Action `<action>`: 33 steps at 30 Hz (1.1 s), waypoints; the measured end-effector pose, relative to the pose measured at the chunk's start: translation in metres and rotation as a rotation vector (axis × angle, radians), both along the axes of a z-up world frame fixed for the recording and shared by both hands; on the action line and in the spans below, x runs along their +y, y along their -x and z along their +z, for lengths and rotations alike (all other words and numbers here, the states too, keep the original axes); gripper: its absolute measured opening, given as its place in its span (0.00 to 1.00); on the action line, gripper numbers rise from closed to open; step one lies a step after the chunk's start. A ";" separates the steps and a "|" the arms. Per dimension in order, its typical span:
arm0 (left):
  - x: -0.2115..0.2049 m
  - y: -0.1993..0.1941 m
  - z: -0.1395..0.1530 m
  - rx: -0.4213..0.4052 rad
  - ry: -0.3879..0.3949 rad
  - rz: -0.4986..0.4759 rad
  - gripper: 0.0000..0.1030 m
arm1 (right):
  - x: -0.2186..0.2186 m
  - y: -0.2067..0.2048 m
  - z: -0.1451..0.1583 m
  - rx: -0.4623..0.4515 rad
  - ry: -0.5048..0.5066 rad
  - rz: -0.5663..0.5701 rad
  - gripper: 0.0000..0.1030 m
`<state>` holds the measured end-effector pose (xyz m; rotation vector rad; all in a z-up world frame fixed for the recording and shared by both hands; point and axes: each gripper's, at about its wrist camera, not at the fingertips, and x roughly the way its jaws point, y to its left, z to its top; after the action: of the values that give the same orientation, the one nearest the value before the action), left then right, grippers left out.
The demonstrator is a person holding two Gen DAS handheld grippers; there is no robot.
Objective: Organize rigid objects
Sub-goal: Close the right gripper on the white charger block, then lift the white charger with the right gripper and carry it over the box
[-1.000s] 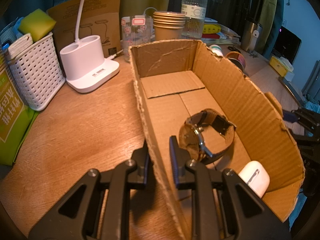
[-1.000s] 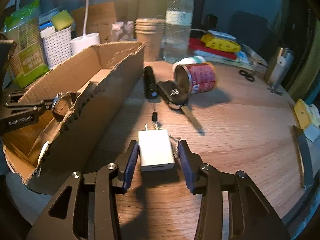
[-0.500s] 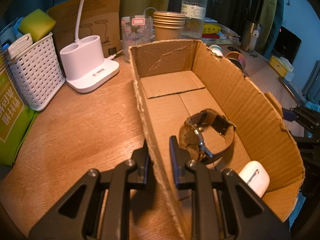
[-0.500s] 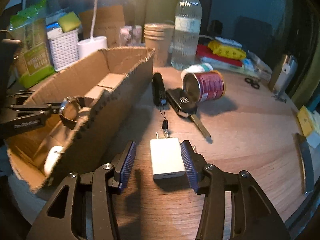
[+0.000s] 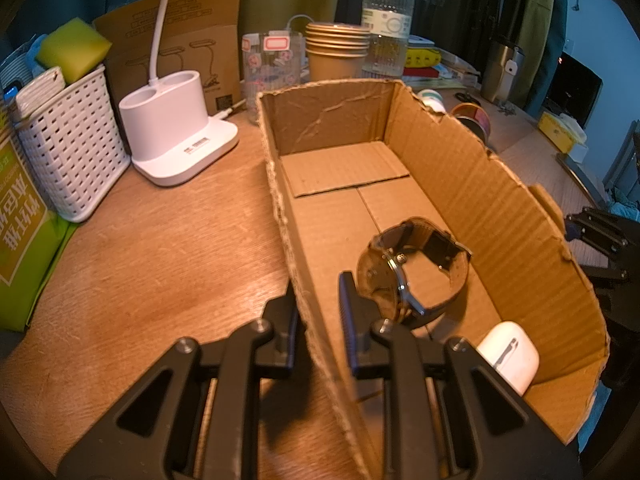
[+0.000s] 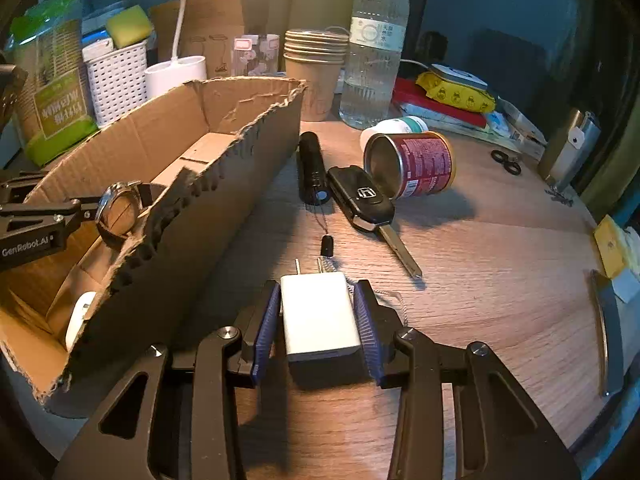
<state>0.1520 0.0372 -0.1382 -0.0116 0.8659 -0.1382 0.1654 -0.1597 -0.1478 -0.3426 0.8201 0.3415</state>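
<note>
Right gripper [image 6: 318,322] fingers now closing around white charger [image 6: 318,316], narrower than before.

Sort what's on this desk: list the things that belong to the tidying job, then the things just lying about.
Job:
open brown cardboard box
wristwatch and white earbud case inside it
white wall charger
black flashlight
black car key
red tin can

Lying about:
clear water bottle
brown paper cups
white woven basket

surface: wooden table [image 6: 480,240], warm grain | light: bright pool from 12 o'clock, white lamp base [image 5: 176,136] at 10 o'clock | backdrop: dark teal wall [image 6: 500,20] at 1 o'clock | hanging olive fabric [image 5: 536,20] at 2 o'clock
</note>
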 end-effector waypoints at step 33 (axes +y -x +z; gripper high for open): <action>0.001 0.000 0.000 0.000 0.000 0.000 0.18 | 0.021 0.027 0.059 -0.150 -0.113 0.092 0.36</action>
<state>0.1520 0.0379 -0.1381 -0.0118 0.8658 -0.1385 0.1381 -0.1384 -0.0885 -0.2969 0.6369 0.4405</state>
